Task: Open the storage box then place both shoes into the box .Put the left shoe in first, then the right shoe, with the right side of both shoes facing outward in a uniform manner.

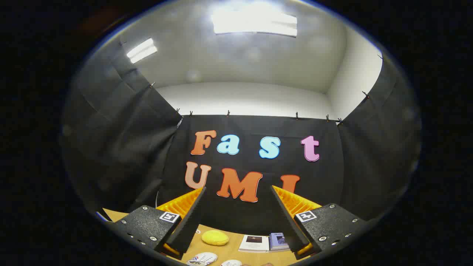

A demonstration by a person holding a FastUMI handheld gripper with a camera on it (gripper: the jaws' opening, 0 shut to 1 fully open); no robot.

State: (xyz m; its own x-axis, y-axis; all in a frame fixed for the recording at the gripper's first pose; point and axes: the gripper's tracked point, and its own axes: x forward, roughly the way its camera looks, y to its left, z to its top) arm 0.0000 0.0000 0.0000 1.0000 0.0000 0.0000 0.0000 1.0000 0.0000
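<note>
My gripper is raised high and tilted up toward the booth's back wall, its two fingers wide apart with nothing between them, so it is open. Far below, between the fingers, the toe of one white shoe with coloured stripes lies on the wooden table. The tip of a second white shoe lies just to its right. No storage box can be made out.
A yellow round sponge-like pad rests on the table beyond the shoes. Two small booklets lie to its right, near the back wall cloth.
</note>
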